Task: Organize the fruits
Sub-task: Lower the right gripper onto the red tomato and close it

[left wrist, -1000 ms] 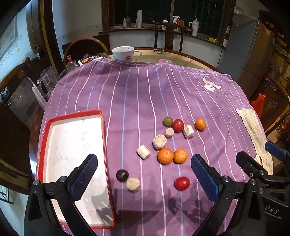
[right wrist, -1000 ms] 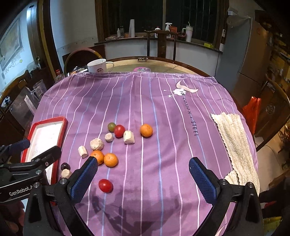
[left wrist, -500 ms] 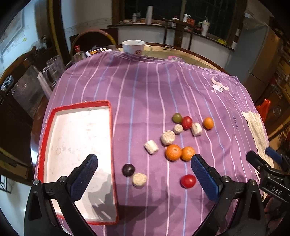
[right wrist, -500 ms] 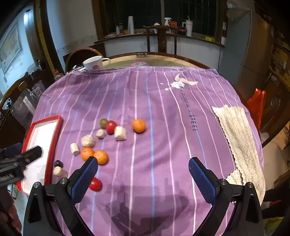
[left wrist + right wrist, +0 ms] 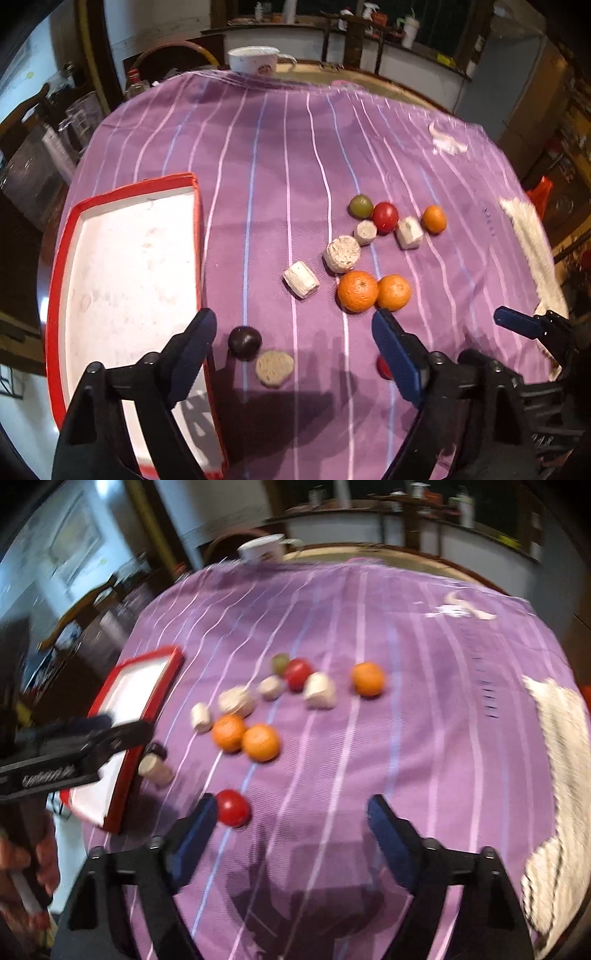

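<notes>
Fruits lie on a purple striped cloth: two oranges (image 5: 357, 291) side by side, a third orange (image 5: 434, 219), a red fruit (image 5: 385, 217), a green fruit (image 5: 361, 206), a dark plum (image 5: 244, 342) and a near red fruit (image 5: 231, 807). Several pale cork-like chunks (image 5: 341, 254) lie among them. A red-rimmed white tray (image 5: 125, 266) sits at the left. My left gripper (image 5: 293, 349) is open above the plum and a chunk (image 5: 274, 368). My right gripper (image 5: 290, 829) is open, its left finger beside the near red fruit.
A white mug (image 5: 255, 59) stands at the table's far edge. A cream towel (image 5: 557, 738) lies along the right edge. Glass jars (image 5: 79, 114) and a chair stand beyond the left edge. The right wrist view is blurred.
Both grippers have come lower and closer to the fruits. The left one now frames the plum; the right one has swung left toward the near red fruit.
</notes>
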The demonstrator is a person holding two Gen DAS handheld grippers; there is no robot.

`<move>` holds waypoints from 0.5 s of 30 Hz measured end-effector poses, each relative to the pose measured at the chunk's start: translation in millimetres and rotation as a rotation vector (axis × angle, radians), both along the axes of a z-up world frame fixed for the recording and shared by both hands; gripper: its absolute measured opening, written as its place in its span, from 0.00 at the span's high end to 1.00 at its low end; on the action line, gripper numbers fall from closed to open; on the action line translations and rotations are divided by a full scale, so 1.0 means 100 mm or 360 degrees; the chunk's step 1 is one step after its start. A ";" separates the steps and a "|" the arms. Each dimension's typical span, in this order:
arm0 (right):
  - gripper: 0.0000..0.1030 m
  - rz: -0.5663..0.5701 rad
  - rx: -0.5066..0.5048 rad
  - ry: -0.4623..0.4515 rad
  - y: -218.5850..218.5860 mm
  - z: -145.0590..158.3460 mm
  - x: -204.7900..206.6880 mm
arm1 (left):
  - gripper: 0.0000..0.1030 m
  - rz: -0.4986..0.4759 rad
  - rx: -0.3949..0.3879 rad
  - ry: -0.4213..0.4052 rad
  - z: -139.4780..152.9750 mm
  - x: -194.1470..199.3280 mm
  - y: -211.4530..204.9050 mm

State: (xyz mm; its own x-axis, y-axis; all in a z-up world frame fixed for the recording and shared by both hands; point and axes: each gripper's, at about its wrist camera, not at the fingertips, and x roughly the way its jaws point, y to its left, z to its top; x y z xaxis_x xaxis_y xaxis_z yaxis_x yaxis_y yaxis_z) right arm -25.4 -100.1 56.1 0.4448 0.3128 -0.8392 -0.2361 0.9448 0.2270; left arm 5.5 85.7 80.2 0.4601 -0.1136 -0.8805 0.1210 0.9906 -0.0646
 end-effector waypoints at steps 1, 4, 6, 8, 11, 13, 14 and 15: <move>0.25 0.0037 -0.0005 0.0008 0.06 -0.06 0.01 | 0.20 -0.0032 0.0021 0.0013 -0.05 0.05 -0.03; 0.26 0.0124 -0.0009 0.0014 0.21 -0.16 0.03 | 0.20 -0.0139 0.0060 0.0024 -0.17 0.17 -0.13; 0.26 0.0175 -0.0015 0.0026 0.31 -0.24 0.05 | 0.20 -0.0185 0.0086 0.0038 -0.25 0.25 -0.16; 0.26 0.0209 -0.0037 0.0037 0.41 -0.32 0.06 | 0.21 -0.0205 0.0082 0.0068 -0.33 0.34 -0.15; 0.26 0.0234 -0.0051 0.0055 0.48 -0.40 0.08 | 0.25 -0.0228 0.0045 0.0110 -0.43 0.46 -0.12; 0.27 0.0241 -0.0051 0.0067 0.51 -0.44 0.09 | 0.25 -0.0241 -0.0012 0.0106 -0.42 0.52 -0.10; 0.27 0.0243 -0.0055 0.0072 0.53 -0.45 0.09 | 0.25 -0.0248 -0.0020 0.0107 -0.42 0.54 -0.09; 0.29 0.0245 -0.0054 0.0077 0.55 -0.47 0.10 | 0.25 -0.0253 -0.0023 0.0101 -0.42 0.55 -0.09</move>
